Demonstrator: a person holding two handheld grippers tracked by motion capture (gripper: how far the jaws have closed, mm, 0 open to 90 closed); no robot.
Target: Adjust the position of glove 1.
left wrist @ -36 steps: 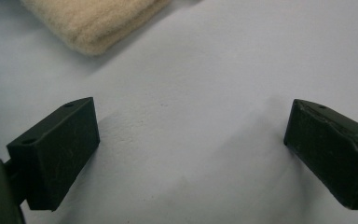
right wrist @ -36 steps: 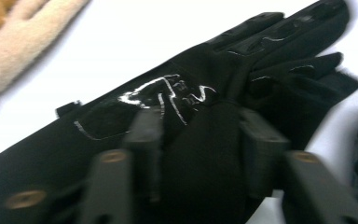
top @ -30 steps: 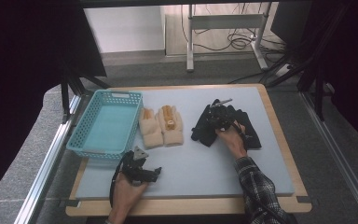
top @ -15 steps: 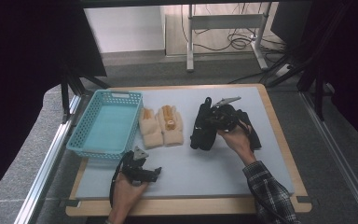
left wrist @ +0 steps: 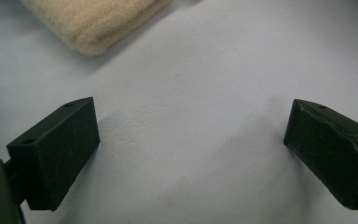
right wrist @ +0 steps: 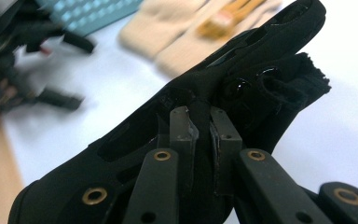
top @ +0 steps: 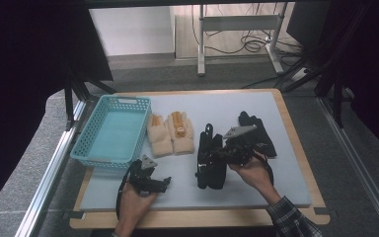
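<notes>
My right gripper (top: 218, 154) is shut on a black glove (top: 208, 170), which hangs lengthwise just above the mat, right of centre. In the right gripper view the two pads (right wrist: 184, 128) pinch the black glove (right wrist: 251, 70) at its edge. A second black glove (top: 257, 132) lies flat behind my right hand. A pair of cream gloves (top: 171, 133) with orange-brown patches lies beside the teal basket (top: 81, 148). My left gripper (top: 153, 181) rests near the front edge, open, its jaws wide apart over bare mat (left wrist: 191, 93), with a cream glove (left wrist: 93, 23) just beyond.
The pale blue mat (top: 276, 187) sits on a wooden board (top: 296, 217). The basket (right wrist: 93, 11) and cream gloves (right wrist: 186, 32) lie ahead of the right gripper; the left gripper (right wrist: 23, 60) is blurred at left. Metal rails flank the table.
My right gripper has carried the black glove leftward and slightly up, away from the second black glove, toward the middle of the mat. The left gripper has stayed put.
</notes>
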